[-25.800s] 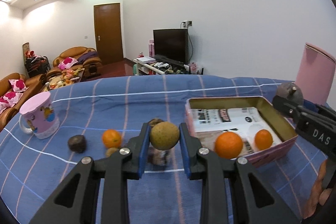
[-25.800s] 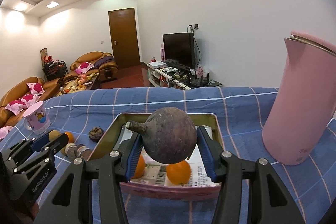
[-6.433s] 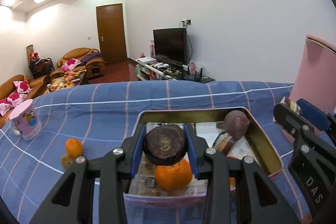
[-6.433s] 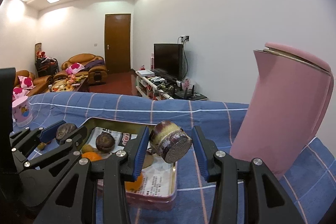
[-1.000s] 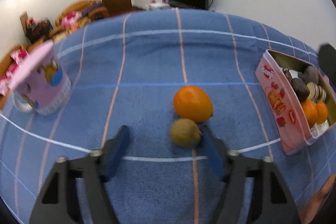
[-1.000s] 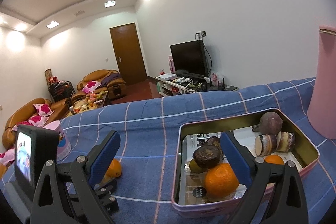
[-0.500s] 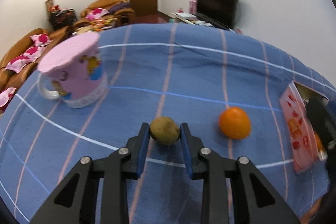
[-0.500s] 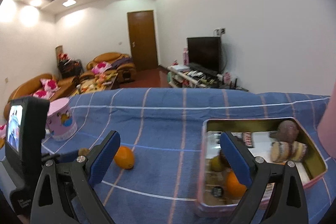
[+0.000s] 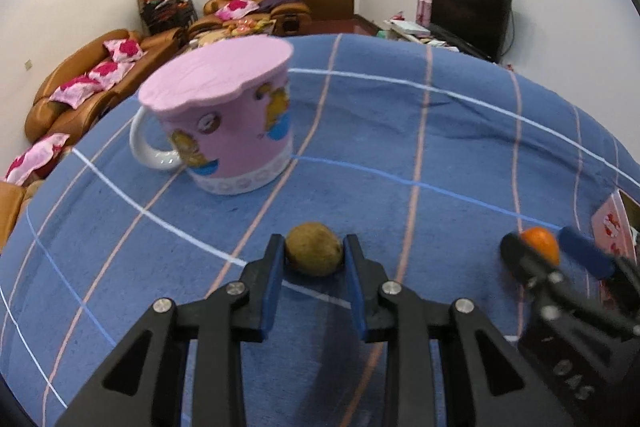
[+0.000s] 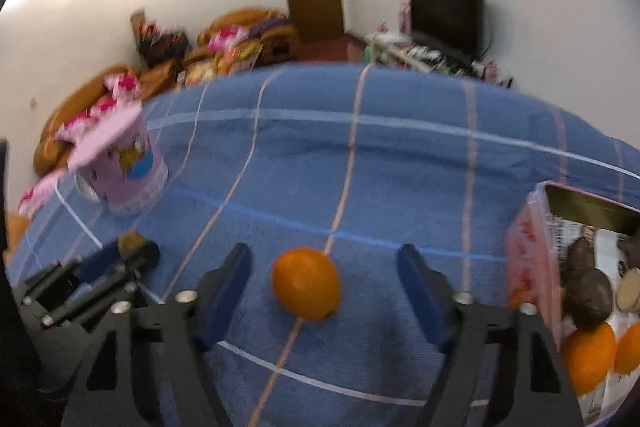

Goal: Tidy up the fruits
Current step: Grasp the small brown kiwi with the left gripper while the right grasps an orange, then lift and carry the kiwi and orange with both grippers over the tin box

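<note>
Right now the orange [image 10: 307,283] lies on the blue checked cloth [image 10: 400,163] squarely between the right gripper [image 10: 324,277]'s wide-spread fingers, untouched by either pad, its long axis running slantwise across the gap. So the right gripper is the nearer one and, by my judgement, need only come forward a little and pinch. The left gripper [image 9: 314,269] has its fingers narrowed onto the small brown fruit [image 9: 314,248], low over the cloth near the pink mug [image 9: 224,123]. The pink tin [image 10: 532,263], already holding fruit, sits to the orange's right
</note>
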`<move>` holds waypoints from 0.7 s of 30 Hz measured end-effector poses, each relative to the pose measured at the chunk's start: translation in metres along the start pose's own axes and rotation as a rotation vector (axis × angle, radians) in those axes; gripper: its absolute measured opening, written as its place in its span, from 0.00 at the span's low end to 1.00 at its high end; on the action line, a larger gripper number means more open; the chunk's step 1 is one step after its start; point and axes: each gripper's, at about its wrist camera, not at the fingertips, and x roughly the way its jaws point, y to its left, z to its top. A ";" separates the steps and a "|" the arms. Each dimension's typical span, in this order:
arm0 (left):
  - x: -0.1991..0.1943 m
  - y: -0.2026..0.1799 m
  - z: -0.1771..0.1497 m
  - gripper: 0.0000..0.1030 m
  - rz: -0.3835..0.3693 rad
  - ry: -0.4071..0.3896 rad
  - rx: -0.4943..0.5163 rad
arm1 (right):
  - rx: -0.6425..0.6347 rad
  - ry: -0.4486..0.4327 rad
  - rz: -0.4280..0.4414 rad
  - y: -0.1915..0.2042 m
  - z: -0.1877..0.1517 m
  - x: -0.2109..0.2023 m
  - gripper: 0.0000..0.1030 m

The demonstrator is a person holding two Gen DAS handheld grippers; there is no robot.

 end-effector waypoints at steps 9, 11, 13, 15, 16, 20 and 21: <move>-0.003 -0.002 0.003 0.30 -0.008 -0.033 0.002 | 0.059 -0.029 0.037 -0.011 -0.013 -0.013 0.36; -0.010 -0.005 0.001 0.30 0.000 -0.068 0.011 | 0.059 -0.101 0.011 -0.010 -0.017 -0.029 0.36; -0.016 -0.008 -0.001 0.30 0.015 -0.102 0.024 | 0.046 -0.198 -0.031 -0.004 -0.019 -0.048 0.36; -0.021 -0.010 -0.004 0.30 0.029 -0.121 0.030 | 0.019 -0.304 -0.081 0.004 -0.026 -0.069 0.36; -0.022 -0.009 -0.004 0.30 0.034 -0.126 0.029 | 0.008 -0.335 -0.098 0.004 -0.028 -0.075 0.36; -0.026 -0.010 -0.006 0.30 0.040 -0.145 0.020 | -0.035 -0.399 -0.150 0.015 -0.032 -0.088 0.36; -0.027 -0.010 -0.005 0.30 0.040 -0.152 0.017 | -0.032 -0.403 -0.151 0.016 -0.033 -0.089 0.36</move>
